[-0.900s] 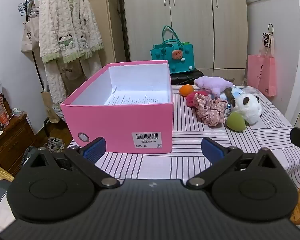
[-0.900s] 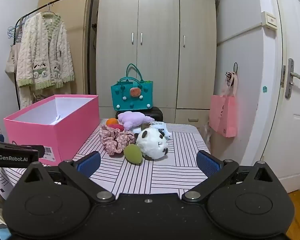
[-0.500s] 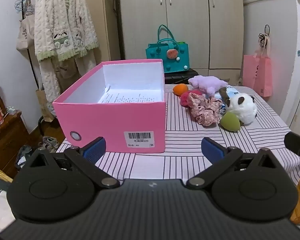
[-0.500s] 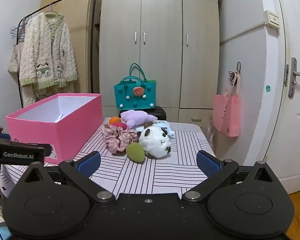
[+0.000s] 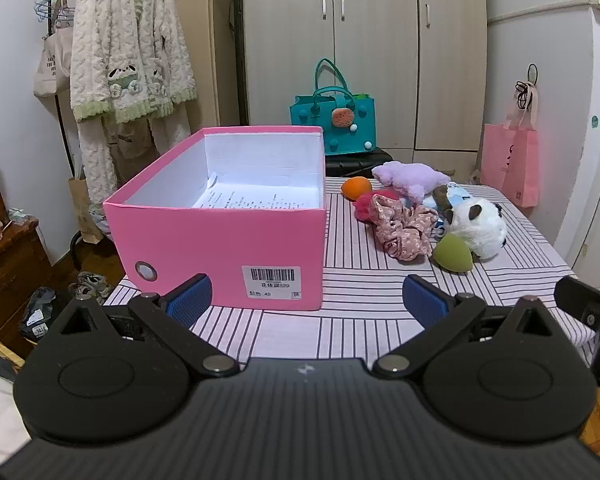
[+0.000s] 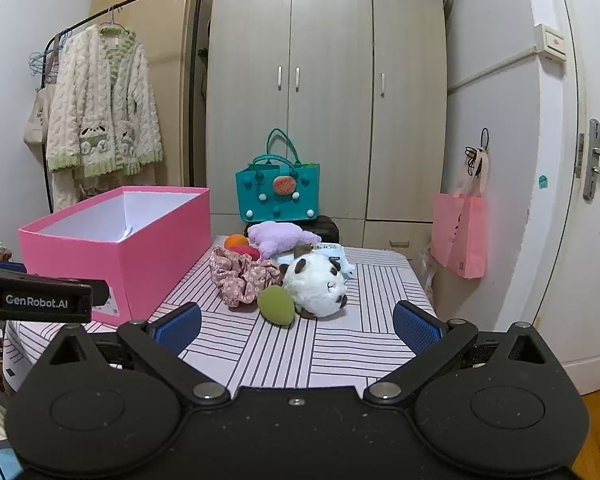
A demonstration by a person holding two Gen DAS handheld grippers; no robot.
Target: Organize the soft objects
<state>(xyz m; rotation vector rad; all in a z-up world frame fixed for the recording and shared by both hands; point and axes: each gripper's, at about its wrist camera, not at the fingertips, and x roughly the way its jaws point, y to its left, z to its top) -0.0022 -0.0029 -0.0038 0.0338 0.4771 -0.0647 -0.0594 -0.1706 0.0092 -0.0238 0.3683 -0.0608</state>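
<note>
Both my grippers hang wide apart and hold nothing. My left gripper [image 5: 306,298] faces the near wall of the open pink box [image 5: 220,236]. My right gripper [image 6: 296,326] points at the soft pile beyond it on the striped table [image 6: 340,344]: green sponge [image 6: 275,305], panda plush [image 6: 318,284], floral scrunchie [image 6: 240,274], purple plush [image 6: 278,237].

Box [image 5: 220,236] left of soft toys [image 5: 476,224] on table [image 5: 364,284].

Both my views creep closer: the pink box [image 5: 220,236] fills more of the left frame, and the panda plush [image 6: 318,286] sits larger, lower in the right.
</note>
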